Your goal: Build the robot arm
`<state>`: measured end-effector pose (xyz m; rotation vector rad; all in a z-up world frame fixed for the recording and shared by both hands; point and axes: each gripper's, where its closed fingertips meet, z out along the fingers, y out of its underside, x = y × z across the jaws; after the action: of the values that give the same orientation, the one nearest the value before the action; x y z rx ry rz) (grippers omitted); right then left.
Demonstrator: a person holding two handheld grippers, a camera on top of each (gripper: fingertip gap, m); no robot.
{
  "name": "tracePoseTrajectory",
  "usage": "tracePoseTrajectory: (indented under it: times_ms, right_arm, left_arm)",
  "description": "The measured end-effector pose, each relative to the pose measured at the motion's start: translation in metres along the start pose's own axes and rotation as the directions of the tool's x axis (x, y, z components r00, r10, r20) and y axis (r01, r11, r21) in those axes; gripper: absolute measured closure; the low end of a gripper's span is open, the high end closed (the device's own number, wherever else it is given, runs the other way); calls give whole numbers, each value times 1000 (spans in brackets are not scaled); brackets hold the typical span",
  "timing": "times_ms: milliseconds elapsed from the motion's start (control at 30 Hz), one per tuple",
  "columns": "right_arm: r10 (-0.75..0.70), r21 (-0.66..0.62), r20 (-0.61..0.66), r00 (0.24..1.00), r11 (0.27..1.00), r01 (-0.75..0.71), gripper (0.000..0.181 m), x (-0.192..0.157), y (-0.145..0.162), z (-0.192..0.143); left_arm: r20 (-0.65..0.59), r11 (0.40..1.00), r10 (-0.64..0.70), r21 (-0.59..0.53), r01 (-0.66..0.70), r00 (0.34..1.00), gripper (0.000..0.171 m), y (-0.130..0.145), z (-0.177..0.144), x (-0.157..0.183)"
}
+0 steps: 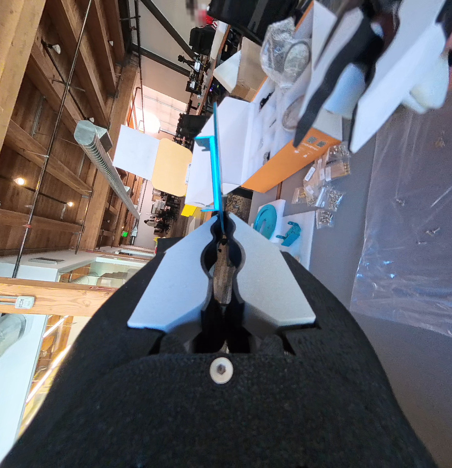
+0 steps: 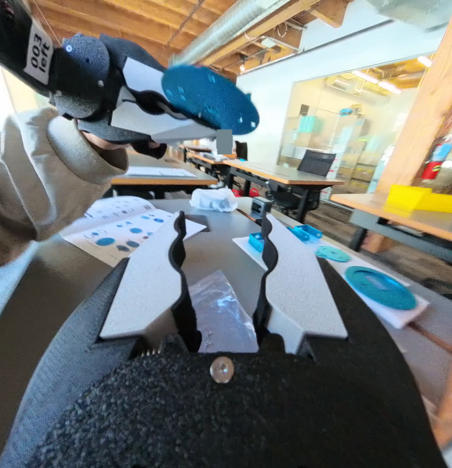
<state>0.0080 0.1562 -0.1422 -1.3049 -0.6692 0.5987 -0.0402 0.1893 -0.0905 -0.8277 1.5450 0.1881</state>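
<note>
Blue anodised metal is what matters here: the left tongs (image 1: 223,225) are pressed together on the edge of a round blue plate (image 2: 209,100) drilled with small holes, held up in the air well above the grey counter (image 2: 220,243). In the left wrist view the plate shows edge-on, with only a narrow strip of its rim between the tips, and a blue bracket (image 1: 206,174) appears fixed to its face. That thin bite looks like the weak point; I judge the plate could pivot or slip out if the hand tilts or jolts, and it would fall toward the loose parts below. The right tongs (image 2: 223,220) are spread and hold nothing, hovering low over a clear plastic bag (image 2: 220,311) on the counter. Beside them, blue discs (image 2: 379,287) and small brackets (image 2: 304,231) rest on white foam, and a careless sweep might knock them off.
</note>
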Motion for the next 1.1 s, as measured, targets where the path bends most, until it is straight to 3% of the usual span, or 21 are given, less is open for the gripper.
tracePoseTrajectory:
  times_ms: [100, 367, 633, 767, 933, 1033, 1100]
  right_arm:
    - [81, 58, 22, 996, 995, -82, 125, 1, -2, -1]
    - [55, 202, 6, 998, 978, -55, 140, 0, -35, -16]
    - [49, 258, 40, 998, 964, -58, 139, -8, -45, -22]
    - [76, 229, 44, 996, 970, -84, 139, -4, -39, -21]
    - [137, 91, 67, 988, 986, -143, 140, 9, -25, -22]
    - [159, -194, 70, 985, 971, -143, 140, 24, 16, -29]
    - [123, -374, 18, 992, 921, -108, 151, 45, 44, -42]
  left_arm:
    - [3, 1000, -14, -2, 14, 1000, 171, -17, -4, -15]
    - [41, 993, 102, -57, -100, 994, 171, -47, -8, -25]
    - [115, 961, 264, -122, -250, 958, 171, -59, -18, -31]
    - [109, 952, 287, -145, -271, 952, 171, -54, -19, -25]
    - [99, 951, 277, -174, -257, 956, 171, -29, -16, -13]
    - [81, 949, 267, -196, -247, 960, 171, -4, -7, 7]
    - [66, 942, 275, -215, -256, 959, 171, 14, 2, 23]
